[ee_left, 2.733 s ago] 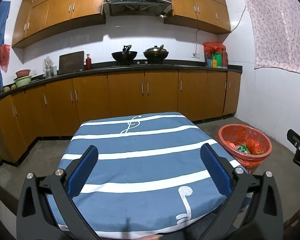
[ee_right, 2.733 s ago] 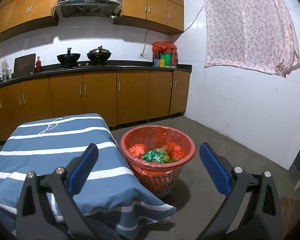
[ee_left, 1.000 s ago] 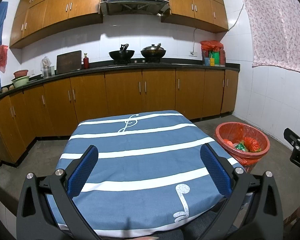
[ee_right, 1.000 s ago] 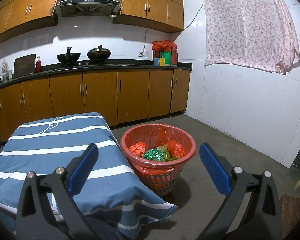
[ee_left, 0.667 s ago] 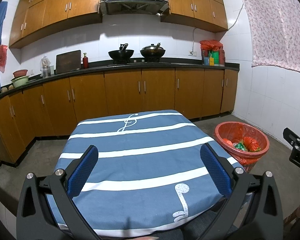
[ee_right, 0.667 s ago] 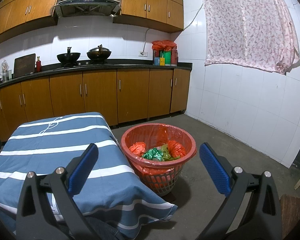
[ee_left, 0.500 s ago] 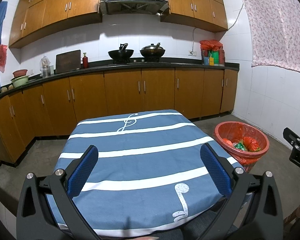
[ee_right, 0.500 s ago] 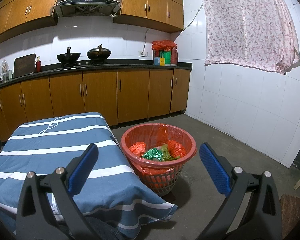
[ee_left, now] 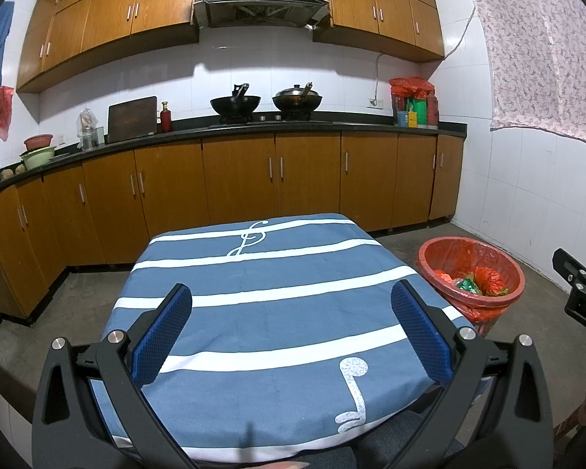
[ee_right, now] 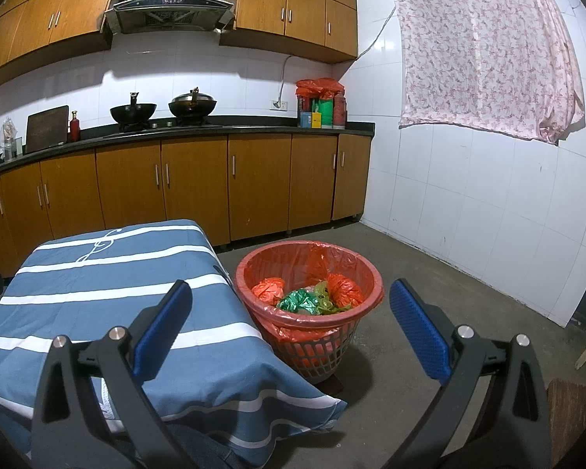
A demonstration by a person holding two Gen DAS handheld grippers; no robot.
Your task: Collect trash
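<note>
A red trash basket (ee_right: 371, 279) lined with a red bag stands on the floor right of the table; it also shows in the left wrist view (ee_left: 508, 269). Crumpled orange and green trash (ee_right: 306, 299) lies inside it. My left gripper (ee_left: 291, 312) is open and empty above the near part of the blue striped tablecloth (ee_left: 261, 273). My right gripper (ee_right: 291, 308) is open and empty, held near and above the basket, over the table's right corner (ee_right: 215, 273). No trash shows on the tablecloth.
Wooden cabinets (ee_left: 269, 176) with a black counter run along the back wall, with two woks (ee_left: 265, 101) on the stove. A white tiled wall (ee_right: 488, 203) with a pink curtain stands to the right. Grey concrete floor (ee_right: 429, 265) surrounds the basket.
Both views have shifted very slightly; the left gripper has drawn back a little from the table. Both grippers stay open and empty.
</note>
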